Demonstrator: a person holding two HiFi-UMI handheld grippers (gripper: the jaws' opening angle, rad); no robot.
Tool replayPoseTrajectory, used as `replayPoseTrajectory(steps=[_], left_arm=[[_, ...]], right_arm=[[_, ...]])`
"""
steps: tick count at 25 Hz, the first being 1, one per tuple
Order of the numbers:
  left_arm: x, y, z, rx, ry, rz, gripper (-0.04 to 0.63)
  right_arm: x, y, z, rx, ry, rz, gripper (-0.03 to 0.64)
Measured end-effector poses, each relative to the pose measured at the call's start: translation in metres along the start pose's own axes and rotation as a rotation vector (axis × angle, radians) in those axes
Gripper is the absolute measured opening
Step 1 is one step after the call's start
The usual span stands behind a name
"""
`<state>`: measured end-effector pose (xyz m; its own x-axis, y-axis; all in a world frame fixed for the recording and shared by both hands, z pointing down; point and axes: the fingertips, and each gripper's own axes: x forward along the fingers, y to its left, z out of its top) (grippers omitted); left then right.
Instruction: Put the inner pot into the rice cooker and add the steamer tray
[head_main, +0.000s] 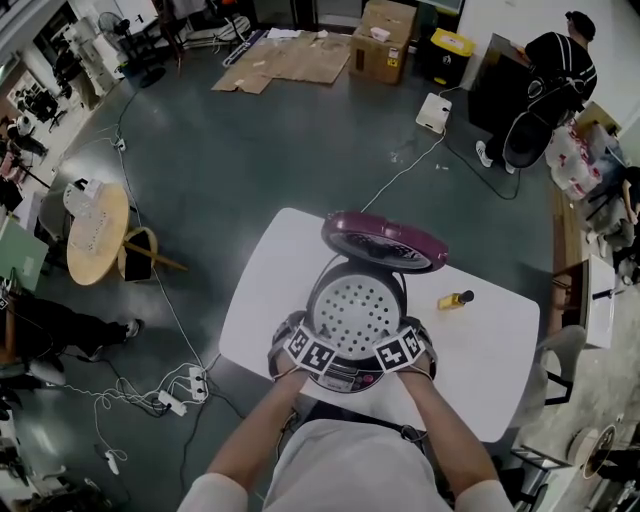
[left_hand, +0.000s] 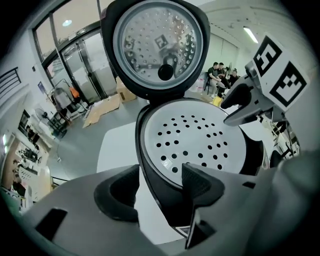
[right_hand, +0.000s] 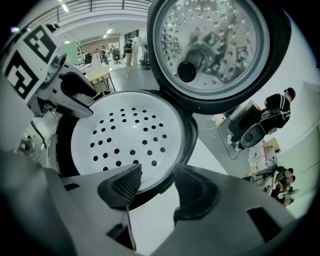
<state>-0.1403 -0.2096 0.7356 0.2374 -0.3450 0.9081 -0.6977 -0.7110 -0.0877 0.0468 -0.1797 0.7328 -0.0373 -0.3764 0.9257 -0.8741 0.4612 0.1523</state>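
Now, tray in cooker, left tool, right tool open astride rim

Dark grey floor, white table, round wooden table, cardboard boxes

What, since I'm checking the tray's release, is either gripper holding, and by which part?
Nothing is held: the left gripper and right gripper stand open astride the near rim of the rice cooker, with the steamer tray lying inside.

White perforated steamer tray inside open rice cooker
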Motion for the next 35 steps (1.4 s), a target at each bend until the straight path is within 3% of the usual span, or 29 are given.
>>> replayPoseTrajectory(steps=[5, 11, 23, 28, 35], left_arm=[[-0.015, 0.000, 0.007, -0.024, -0.091, -0.023, 0.245], [-0.049, -0.004, 0.031, -0.036, -0.237, -0.078, 0.184], [-0.120, -0.017, 0.064, -0.034, -0.475, -0.211, 0.140], [-0.137, -0.017, 0.065, -0.049, -0.530, -0.230, 0.117], [-0.161, -0.022, 0.054, -0.091, -0.577, -0.208, 0.086]], right_arm=[[-0.010, -0.002, 0.002, 0.019, -0.046, -0.028, 0.222], [-0.049, -0.010, 0.023, 0.105, -0.229, -0.067, 0.178], [-0.133, -0.006, 0.036, 0.252, -0.437, -0.135, 0.133], [-0.154, -0.003, 0.031, 0.304, -0.494, -0.156, 0.132], [-0.193, 0.009, 0.014, 0.309, -0.565, -0.161, 0.069]])
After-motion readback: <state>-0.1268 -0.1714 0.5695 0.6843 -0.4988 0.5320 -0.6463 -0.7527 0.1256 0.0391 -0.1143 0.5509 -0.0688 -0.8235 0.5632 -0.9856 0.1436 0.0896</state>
